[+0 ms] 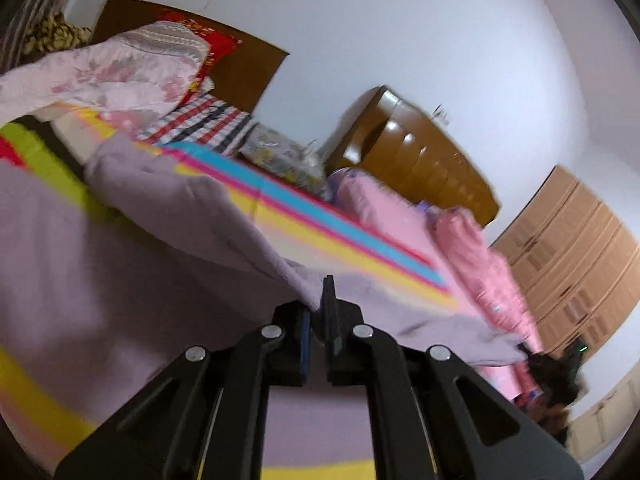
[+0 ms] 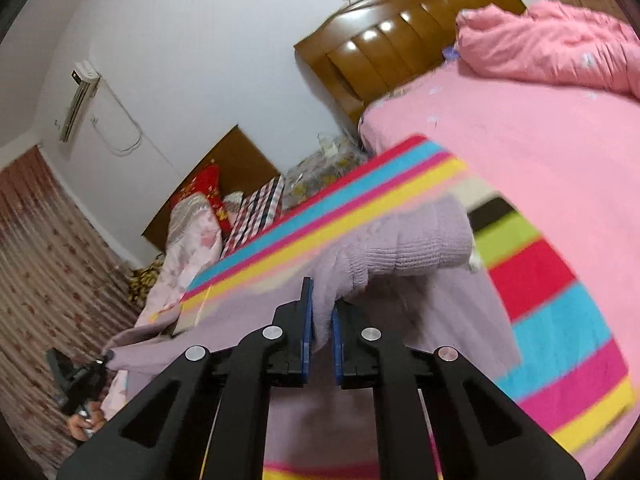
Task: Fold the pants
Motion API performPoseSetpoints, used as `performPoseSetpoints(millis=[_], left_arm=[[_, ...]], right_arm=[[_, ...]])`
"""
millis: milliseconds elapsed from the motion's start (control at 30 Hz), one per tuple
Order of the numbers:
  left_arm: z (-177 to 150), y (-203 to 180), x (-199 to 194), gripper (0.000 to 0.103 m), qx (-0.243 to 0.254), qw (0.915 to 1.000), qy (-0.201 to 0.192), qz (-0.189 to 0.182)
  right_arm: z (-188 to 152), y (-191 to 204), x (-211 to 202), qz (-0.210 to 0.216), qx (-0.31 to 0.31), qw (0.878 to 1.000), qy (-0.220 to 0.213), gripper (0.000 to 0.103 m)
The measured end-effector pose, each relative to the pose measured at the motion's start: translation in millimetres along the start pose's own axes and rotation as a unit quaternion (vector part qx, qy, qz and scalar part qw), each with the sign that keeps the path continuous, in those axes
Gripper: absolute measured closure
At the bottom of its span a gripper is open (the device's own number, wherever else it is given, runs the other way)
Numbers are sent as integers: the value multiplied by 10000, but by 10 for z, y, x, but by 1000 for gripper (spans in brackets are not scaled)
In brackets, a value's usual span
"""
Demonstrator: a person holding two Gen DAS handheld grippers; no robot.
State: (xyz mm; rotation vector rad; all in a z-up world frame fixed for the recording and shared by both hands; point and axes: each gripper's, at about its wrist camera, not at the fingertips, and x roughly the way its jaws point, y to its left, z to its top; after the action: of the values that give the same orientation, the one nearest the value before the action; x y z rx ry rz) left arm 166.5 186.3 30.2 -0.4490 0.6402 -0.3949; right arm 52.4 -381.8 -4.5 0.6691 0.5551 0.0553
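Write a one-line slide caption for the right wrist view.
Right gripper pinches the lilac pants by the ribbed cuff, lifting them over a striped sheet.

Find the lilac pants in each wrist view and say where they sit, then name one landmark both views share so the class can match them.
Left wrist view: the lilac pants fill the lower left and centre, pinched in the left tongs.
Right wrist view: the pants lie centre and lower middle, clamped in the right tongs, ribbed cuff upward.
Shared landmark: the brown padded headboard.
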Motion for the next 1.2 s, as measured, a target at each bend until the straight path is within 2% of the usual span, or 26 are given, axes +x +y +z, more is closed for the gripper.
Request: performPoseSetpoints(millis=[33, 133, 167, 267, 333, 400, 533, 600, 733, 800, 833, 900, 967, 1033, 1100, 1167, 1200], left_arm=[[-167, 74, -18, 98, 41, 9999, 82, 116], [-635, 390, 229, 98, -369, 9965, 687, 303], [-763, 464, 339, 98, -420, 9936, 901, 533], [-755, 491, 317, 98, -353, 9944, 827, 558], [-603, 375, 187, 98, -231, 9975, 515, 436], [-532, 254, 64, 98, -4, 9982, 335, 501], [-683, 327, 165, 98, -49, 9961, 580, 661], [-815, 434, 269, 98, -149, 9934, 816, 793], [-815, 480, 215, 97, -94, 9938, 777, 795], [-787, 450, 193, 93, -55, 9941, 768, 763], [-793, 438, 194, 92, -39, 9940, 779, 761], [-795, 424, 206, 86, -20, 9940, 798, 750], [-779, 427, 235, 81, -79, 9942, 816, 693], [-768, 463, 251, 63, -215, 9943, 808, 667], [-755, 486, 271, 65, -270, 9945, 805, 617], [-777, 451, 321, 89, -173, 9940, 850, 671], [-799, 438, 339, 95, -148, 9936, 868, 713]], right_arm=[[-160, -86, -4, -62, 36, 9999, 142, 95], [-547, -431, 189, -445, 319, 9962, 676, 95], [-650, -573, 255, -424, 540, 9943, 812, 95], [-613, -584, 191, -314, 523, 9959, 672, 95], [-534, -436, 88, -253, 297, 9979, 517, 95], [-502, -352, -6, -183, 169, 9989, 400, 95], [-645, -561, 71, -492, 338, 9963, 623, 95], [-723, -734, 156, -343, 610, 9955, 646, 97], [-658, -588, 131, -582, 298, 9955, 691, 96], [-647, -557, 127, -654, 253, 9947, 745, 83], [-659, -556, 121, -679, 285, 9943, 772, 81], [-685, -551, 66, -828, 351, 9936, 677, 68], [-716, -446, -139, -1416, 193, 9896, 161, 68], [-737, -259, -256, -1538, -186, 9878, -164, 68], [-778, 7, -262, -1418, -649, 9874, -264, 68], [-874, 349, -80, -983, -1266, 9871, 36, 68], [-944, 503, 40, -782, -1538, 9848, 210, 68]])
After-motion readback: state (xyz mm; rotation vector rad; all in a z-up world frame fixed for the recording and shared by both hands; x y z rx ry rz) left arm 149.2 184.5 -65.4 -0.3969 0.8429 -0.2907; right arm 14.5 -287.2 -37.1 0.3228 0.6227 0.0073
